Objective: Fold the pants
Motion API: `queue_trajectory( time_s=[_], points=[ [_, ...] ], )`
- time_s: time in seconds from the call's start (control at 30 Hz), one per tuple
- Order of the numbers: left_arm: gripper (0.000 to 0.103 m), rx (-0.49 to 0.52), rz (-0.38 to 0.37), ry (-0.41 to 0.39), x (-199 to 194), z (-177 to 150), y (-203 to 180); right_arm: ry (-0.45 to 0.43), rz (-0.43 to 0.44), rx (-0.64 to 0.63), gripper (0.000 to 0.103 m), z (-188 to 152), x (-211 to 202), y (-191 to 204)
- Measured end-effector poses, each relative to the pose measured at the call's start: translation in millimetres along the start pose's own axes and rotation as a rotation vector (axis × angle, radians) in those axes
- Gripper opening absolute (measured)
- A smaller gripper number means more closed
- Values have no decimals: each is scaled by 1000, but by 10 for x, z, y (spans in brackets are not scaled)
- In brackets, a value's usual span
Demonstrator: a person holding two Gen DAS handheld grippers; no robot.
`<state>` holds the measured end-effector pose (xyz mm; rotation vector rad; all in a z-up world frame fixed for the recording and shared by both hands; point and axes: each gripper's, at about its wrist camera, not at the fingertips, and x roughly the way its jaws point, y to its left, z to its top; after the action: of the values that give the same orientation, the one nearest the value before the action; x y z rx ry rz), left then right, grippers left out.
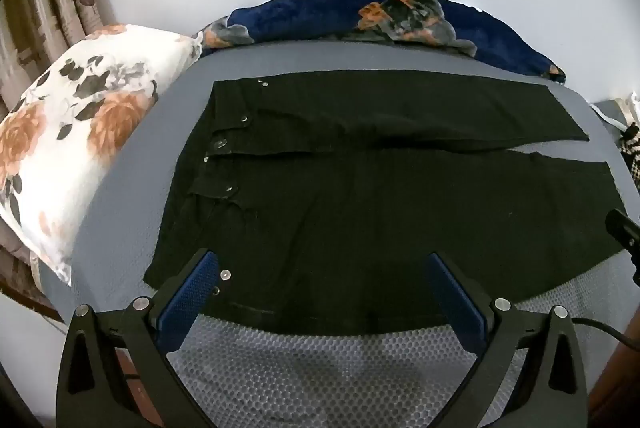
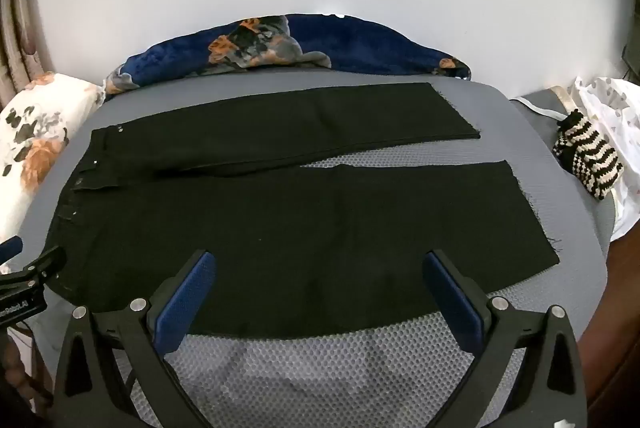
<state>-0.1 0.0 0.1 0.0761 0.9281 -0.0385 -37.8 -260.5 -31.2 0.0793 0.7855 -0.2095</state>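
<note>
Black pants (image 1: 360,188) lie flat on a grey mesh sheet over a bed (image 1: 320,368), waistband to the left, both legs stretched to the right. They also show in the right wrist view (image 2: 300,228). My left gripper (image 1: 322,264) is open, its blue pads over the near edge of the pants by the waist. My right gripper (image 2: 320,264) is open over the near edge of the front leg. Each gripper's tip shows at the edge of the other view: the right gripper (image 1: 622,228) and the left gripper (image 2: 36,268).
A floral white pillow (image 1: 76,132) lies left of the waistband. A dark blue floral blanket (image 1: 380,16) lies along the far side by the wall. A striped knit item (image 2: 588,156) and a white plastic bag (image 2: 616,116) sit at the right.
</note>
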Motion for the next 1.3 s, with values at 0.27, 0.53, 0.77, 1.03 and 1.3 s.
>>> queue_trajectory(
  time_s=[0.27, 0.53, 0.77, 1.03, 1.3],
  points=[
    [102, 0, -15, 13, 57, -32, 79, 14, 11, -10, 103, 76, -11, 4],
    [102, -3, -10, 28, 59, -44, 45, 6, 19, 7, 103, 83, 57, 16],
    [102, -4, -8, 31, 50, -23, 24, 0, 16, 1, 103, 35, 59, 36],
    [102, 0, -9, 32, 51, 5, 6, -1, 9, 15, 103, 30, 57, 22],
    [102, 1, -3, 37, 57, 15, 1, 10, 3, 18, 103, 56, 79, 0]
  ],
)
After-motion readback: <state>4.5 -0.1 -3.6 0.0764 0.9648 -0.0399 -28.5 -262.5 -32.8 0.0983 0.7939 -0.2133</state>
